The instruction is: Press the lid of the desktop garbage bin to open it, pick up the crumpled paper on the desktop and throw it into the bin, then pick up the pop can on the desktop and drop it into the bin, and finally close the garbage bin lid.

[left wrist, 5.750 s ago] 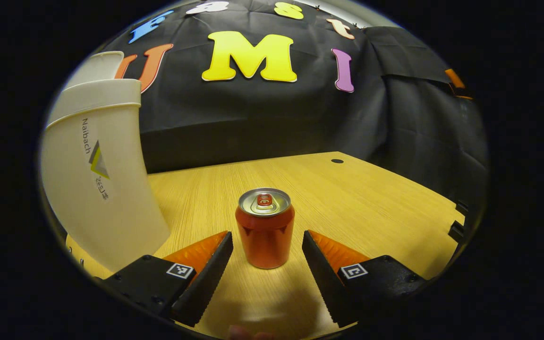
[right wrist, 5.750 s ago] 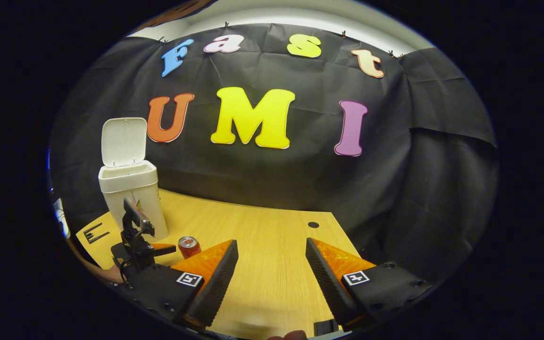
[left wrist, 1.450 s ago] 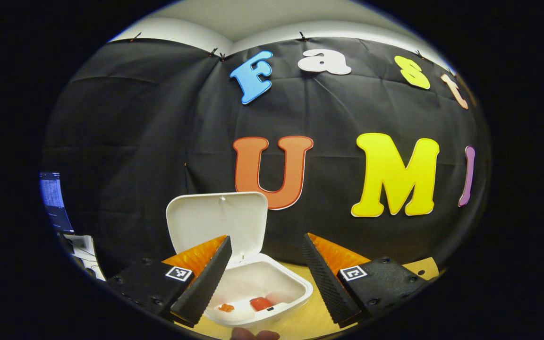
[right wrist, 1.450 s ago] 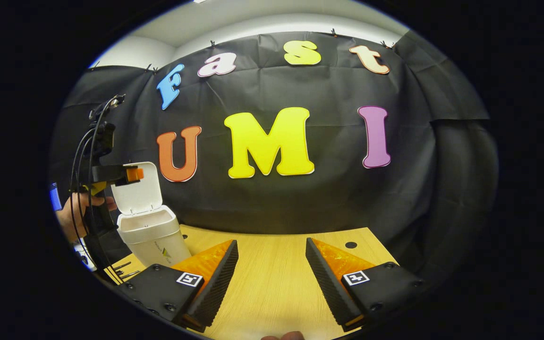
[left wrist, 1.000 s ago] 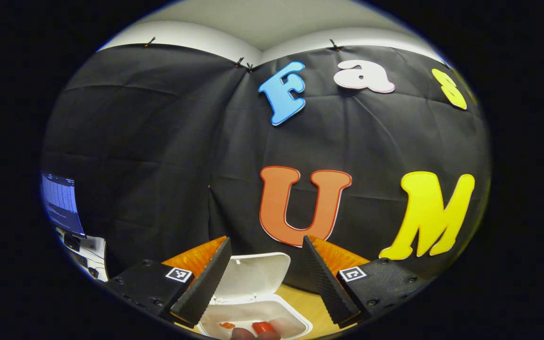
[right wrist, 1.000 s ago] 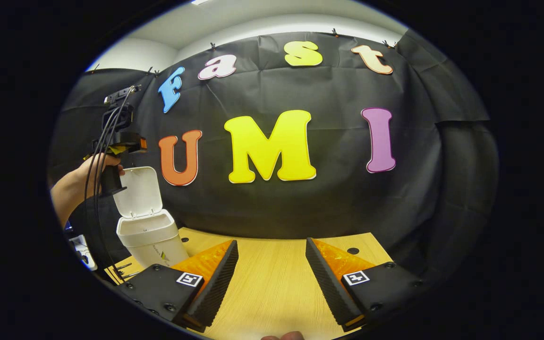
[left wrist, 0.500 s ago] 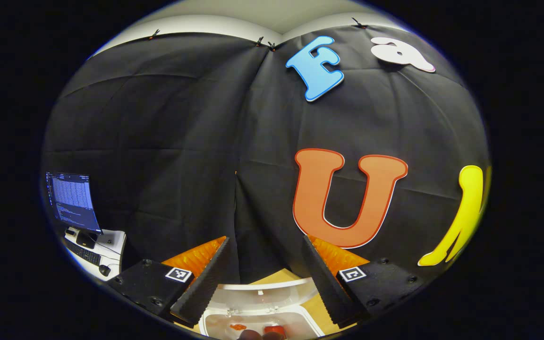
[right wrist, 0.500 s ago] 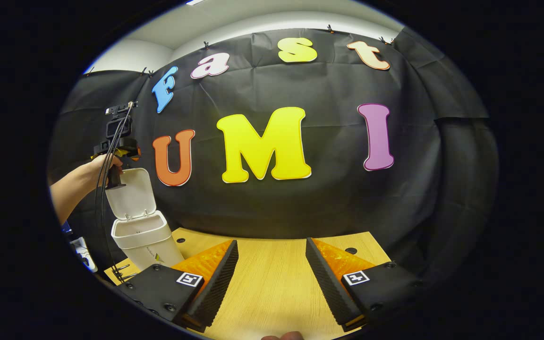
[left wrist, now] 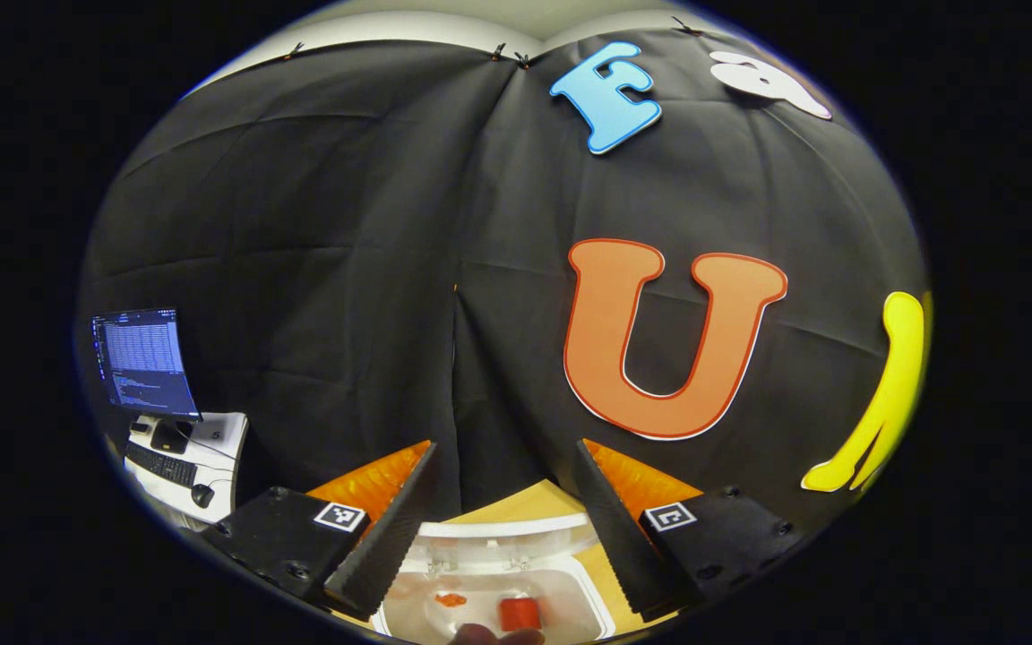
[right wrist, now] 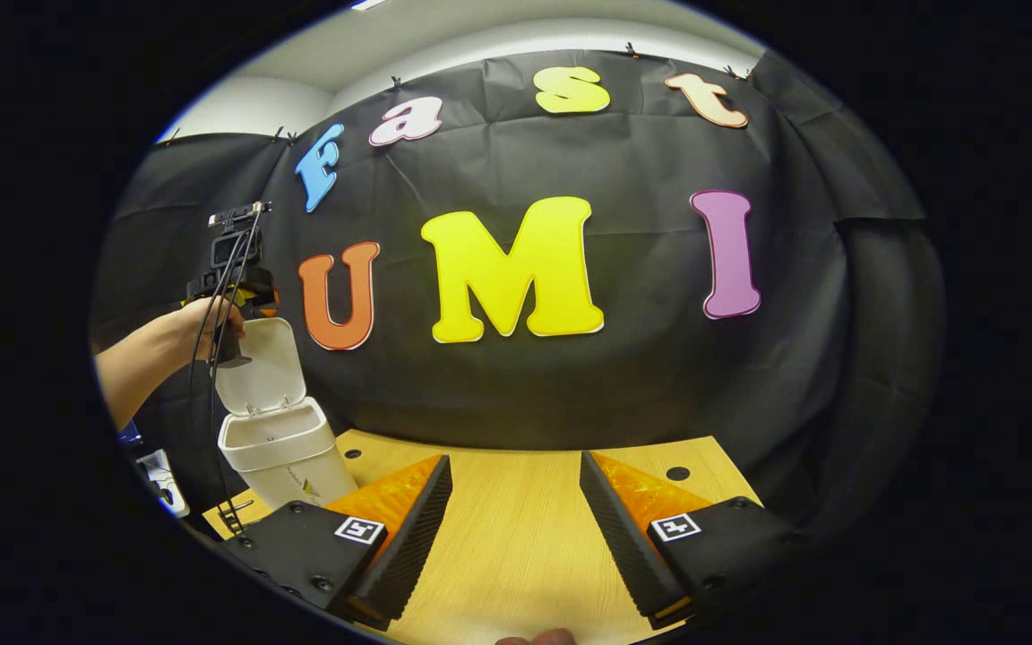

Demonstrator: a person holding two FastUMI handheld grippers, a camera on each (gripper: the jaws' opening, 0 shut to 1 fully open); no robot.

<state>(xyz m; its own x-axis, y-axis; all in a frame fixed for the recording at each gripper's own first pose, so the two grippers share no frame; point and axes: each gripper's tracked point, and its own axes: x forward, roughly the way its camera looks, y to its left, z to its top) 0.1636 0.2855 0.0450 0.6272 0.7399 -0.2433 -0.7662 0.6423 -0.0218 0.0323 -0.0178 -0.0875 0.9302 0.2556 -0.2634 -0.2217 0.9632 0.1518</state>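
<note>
The white bin (left wrist: 570,598) stands open right below my left gripper (left wrist: 503,448), whose jaws are open and hold nothing. The red pop can (left wrist: 519,614) lies inside the bin, beside a small orange bit (left wrist: 451,599). The lid's top edge (left wrist: 503,528) shows between my fingers. In the right gripper view the bin (right wrist: 288,452) stands at the table's far left with its lid (right wrist: 261,367) upright. A hand (right wrist: 202,327) holds the left gripper (right wrist: 247,291) just above the lid. My right gripper (right wrist: 514,460) hangs open over the wooden table (right wrist: 516,537), holding nothing.
A monitor (left wrist: 144,363) and keyboard (left wrist: 162,461) sit on a desk beyond the booth's left side. The black cloth wall rises close behind the bin. A round hole (right wrist: 677,472) marks the table's far right.
The can stood on the table between my left fingers; it now lies in the bin. The left gripper rose above the lid and turned left. The right gripper barely moved.
</note>
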